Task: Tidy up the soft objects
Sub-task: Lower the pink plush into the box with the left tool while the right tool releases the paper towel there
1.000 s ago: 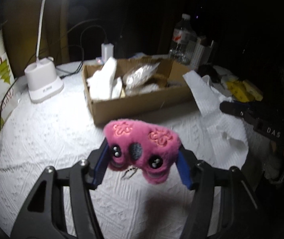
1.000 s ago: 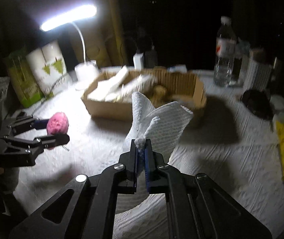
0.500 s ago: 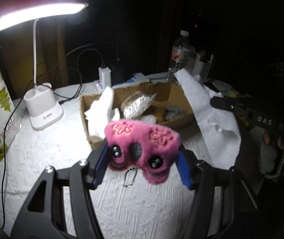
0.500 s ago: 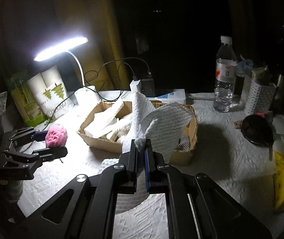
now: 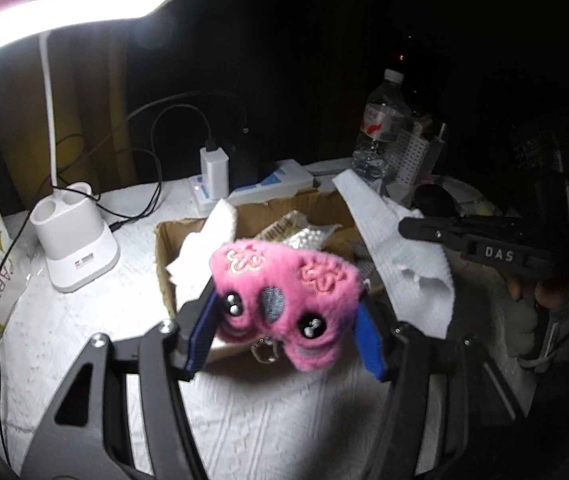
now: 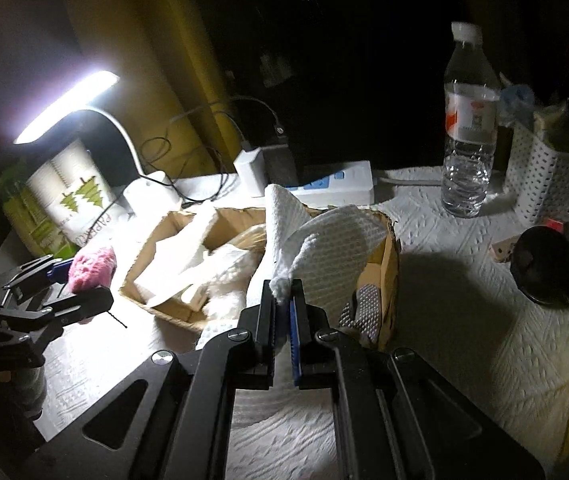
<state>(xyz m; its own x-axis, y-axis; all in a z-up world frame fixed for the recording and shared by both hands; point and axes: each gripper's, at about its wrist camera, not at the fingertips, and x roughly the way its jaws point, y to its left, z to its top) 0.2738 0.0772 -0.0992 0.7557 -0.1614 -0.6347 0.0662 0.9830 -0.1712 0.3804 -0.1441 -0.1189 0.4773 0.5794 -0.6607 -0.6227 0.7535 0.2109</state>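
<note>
Two soft things are in my grippers right now. My left gripper (image 5: 286,322) squeezes a pink fluffy toy (image 5: 284,300) from both sides, with the blue pads (image 5: 370,344) pushed into its fur. The toy hangs in the air just in front of the cardboard box (image 5: 166,268), at about 12 o'clock from me. It looks light and squishy, so it should bend and not break. It has shiny bead eyes, stitched swirls on top and a little metal chain under it. Holding it by its fat middle seems best to me, since fur can slide.

My right gripper (image 6: 283,312) has its fingers pressed together on one bunched corner of a white paper towel (image 6: 324,240). The towel is thin, bumpy and floppy. It droops over the near edge of the box, at 12 o'clock in the right view. I think it could tear if I pull hard, so a thick bunch is the safe place to hold.

Inside the box lie more white sheets (image 6: 180,256), soft and crumpled.
</note>
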